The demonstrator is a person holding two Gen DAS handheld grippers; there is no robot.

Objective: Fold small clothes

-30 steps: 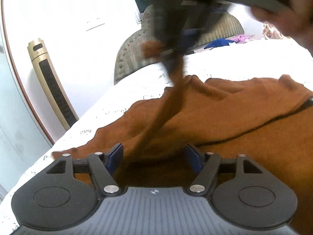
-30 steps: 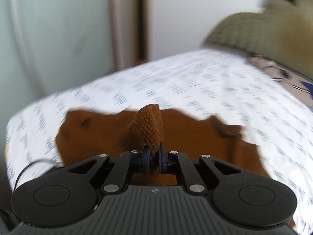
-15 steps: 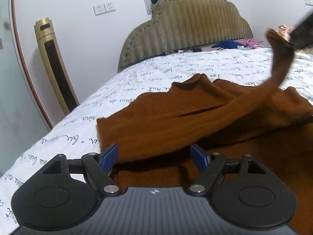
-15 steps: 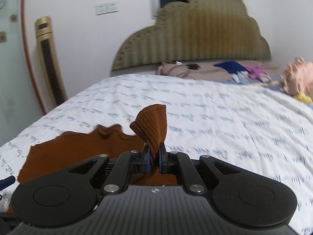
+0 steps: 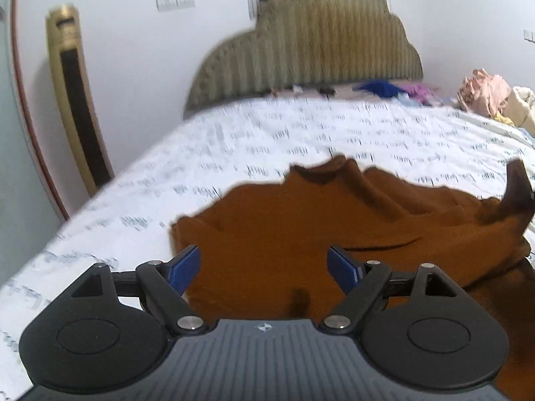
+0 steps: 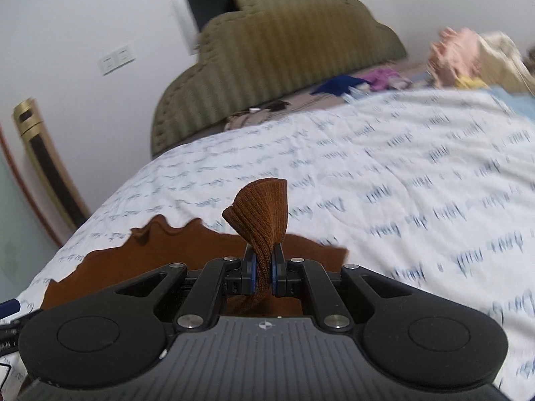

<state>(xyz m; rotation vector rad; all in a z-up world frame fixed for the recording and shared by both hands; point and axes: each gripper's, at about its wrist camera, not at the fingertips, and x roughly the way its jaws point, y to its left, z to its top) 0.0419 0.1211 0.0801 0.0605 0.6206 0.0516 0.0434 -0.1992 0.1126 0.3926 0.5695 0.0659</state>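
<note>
A brown knitted garment (image 5: 301, 230) lies spread on the white printed bedsheet (image 5: 267, 133). My left gripper (image 5: 264, 267) hovers just above its near part, jaws opening wide, the blue pads (image 5: 184, 269) clear of the cloth. In the right wrist view my right gripper (image 6: 264, 272) is shut on a bunched ribbed end of the brown garment (image 6: 264, 214), which sticks up between the pads; the rest of it lies flat to the left. That lifted end (image 5: 516, 187) shows at the far right of the left wrist view.
A padded olive headboard (image 5: 311, 40) stands at the far end of the bed. Blue, purple and pink clothes (image 5: 481, 90) are piled near it on the right. A gold tower fan (image 5: 77, 97) stands by the wall on the left.
My right gripper carried the pinched end across the garment from left to right and lower. My left gripper's jaws widened and it drew back a little; the garment now lies flatter.
</note>
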